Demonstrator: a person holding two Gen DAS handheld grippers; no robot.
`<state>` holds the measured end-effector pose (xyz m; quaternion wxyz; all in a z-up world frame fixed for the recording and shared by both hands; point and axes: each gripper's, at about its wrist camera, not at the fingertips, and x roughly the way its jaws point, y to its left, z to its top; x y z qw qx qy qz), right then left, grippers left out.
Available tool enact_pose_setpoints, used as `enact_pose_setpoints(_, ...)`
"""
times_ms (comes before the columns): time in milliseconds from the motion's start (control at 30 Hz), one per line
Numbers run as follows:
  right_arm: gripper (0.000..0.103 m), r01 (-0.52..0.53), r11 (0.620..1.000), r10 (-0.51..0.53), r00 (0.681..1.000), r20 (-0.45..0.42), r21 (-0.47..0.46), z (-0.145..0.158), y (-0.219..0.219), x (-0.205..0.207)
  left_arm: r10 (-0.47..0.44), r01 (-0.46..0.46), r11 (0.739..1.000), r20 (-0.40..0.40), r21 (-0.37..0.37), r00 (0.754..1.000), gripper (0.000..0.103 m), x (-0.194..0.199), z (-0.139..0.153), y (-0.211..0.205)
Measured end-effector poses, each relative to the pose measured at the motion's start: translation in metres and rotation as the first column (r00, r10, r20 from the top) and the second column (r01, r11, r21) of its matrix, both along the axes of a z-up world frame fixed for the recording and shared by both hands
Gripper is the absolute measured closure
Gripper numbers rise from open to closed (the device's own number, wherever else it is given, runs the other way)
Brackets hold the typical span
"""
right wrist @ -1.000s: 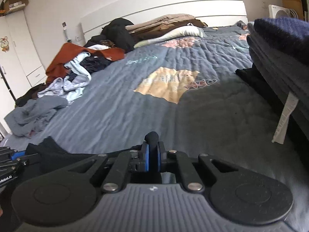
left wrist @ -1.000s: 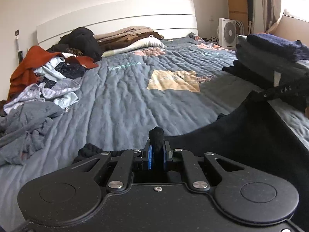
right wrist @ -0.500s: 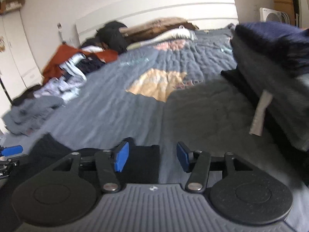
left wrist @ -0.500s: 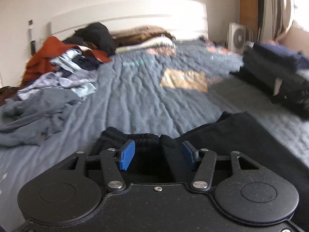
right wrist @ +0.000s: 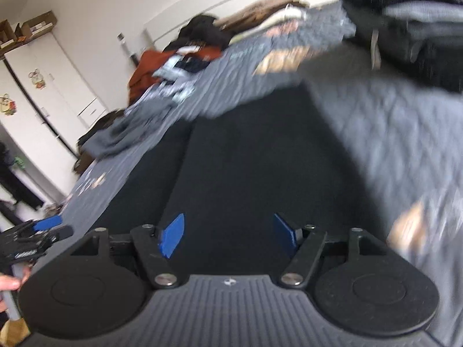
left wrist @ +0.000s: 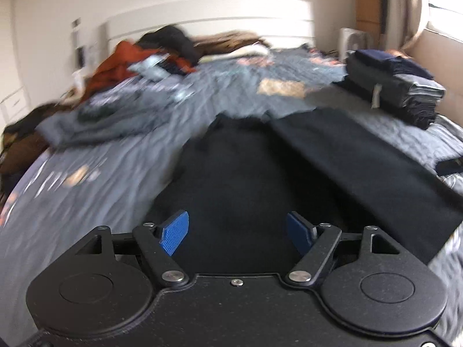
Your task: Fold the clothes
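Both views are blurred, so small details are hard to read. In the left wrist view the left gripper (left wrist: 237,232) fills the bottom of the frame with its two blue pads (left wrist: 173,232) wide apart and nothing between them. Just above it, in the centre of the frame, lies the black garment (left wrist: 260,167), spread flat on the grey quilt (left wrist: 115,156). It seems to be folded lengthwise, because a straight edge runs from the centre to the right side of the frame, but what kind of garment it is I cannot tell. Its lower part is hidden behind the gripper body.

In the upper right of this view stands a stack of folded clothes (left wrist: 396,89). In the upper left a heap of unfolded clothes (left wrist: 139,66) is smeared by the blur, and single pieces cannot be separated. Behind it is the white headboard (left wrist: 208,20).

In the right wrist view the right gripper (right wrist: 228,235) is also spread apart and empty, over the same black garment (right wrist: 254,156), which takes the middle of the frame. The folded stack (right wrist: 411,29) is cut off by the upper right edge. At the lower left edge the left gripper (right wrist: 43,227) appears only partly, with a bit of a hand (right wrist: 8,283) under it.
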<state>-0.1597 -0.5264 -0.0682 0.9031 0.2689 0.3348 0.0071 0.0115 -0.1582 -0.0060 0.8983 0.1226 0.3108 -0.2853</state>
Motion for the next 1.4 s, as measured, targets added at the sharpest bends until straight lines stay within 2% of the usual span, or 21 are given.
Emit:
enact_pose_setpoints(100, 0.035, -0.02, 0.998, 0.022, 0.999, -0.042, 0.065, -0.014, 0.04, -0.018, 0.054, -0.055, 0.998, -0.047, -0.01, 0.997, 0.03, -0.005, -0.003, 0.036)
enact_pose_setpoints(300, 0.035, -0.067, 0.997, 0.071, 0.994, -0.085, 0.043, -0.024, 0.105, -0.028, 0.055, -0.054, 0.998, -0.055, 0.02, 0.997, 0.029, -0.021, 0.003, 0.072)
enact_pose_setpoints(533, 0.035, -0.056, 0.997, 0.06, 0.995, -0.081, 0.047, -0.027, 0.147, -0.029, 0.063, -0.06, 0.997, -0.076, 0.041, 0.995, 0.029, -0.021, -0.002, 0.115)
enact_pose_setpoints(733, 0.035, -0.009, 0.999, 0.011, 0.997, -0.07, 0.033, -0.034, 0.177, -0.029, 0.063, -0.065, 0.998, -0.138, -0.005, 0.988, 0.029, -0.003, -0.014, 0.15)
enact_pose_setpoints(933, 0.035, 0.047, 0.999, -0.049, 0.995, -0.087, -0.018, -0.042, 0.203, -0.008, -0.002, -0.001, 1.0, -0.154, -0.024, 0.988, 0.029, 0.016, -0.022, 0.153)
enact_pose_setpoints(1100, 0.035, 0.107, 0.993, -0.114, 0.984, -0.138, -0.057, -0.053, 0.219, 0.005, -0.052, 0.041, 0.997, -0.184, -0.06, 0.982, 0.029, 0.032, -0.03, 0.142)
enact_pose_setpoints(1333, 0.037, 0.165, 0.98, -0.181, 0.972, -0.149, -0.112, -0.051, 0.234, 0.003, -0.117, 0.1, 0.989, -0.177, -0.106, 0.977, 0.029, 0.029, -0.024, 0.142)
enact_pose_setpoints(1400, 0.036, 0.186, 0.978, -0.199, 0.968, -0.151, -0.095, -0.048, 0.233, -0.002, -0.139, 0.123, 0.987, -0.162, -0.103, 0.977, 0.029, 0.027, -0.019, 0.145)
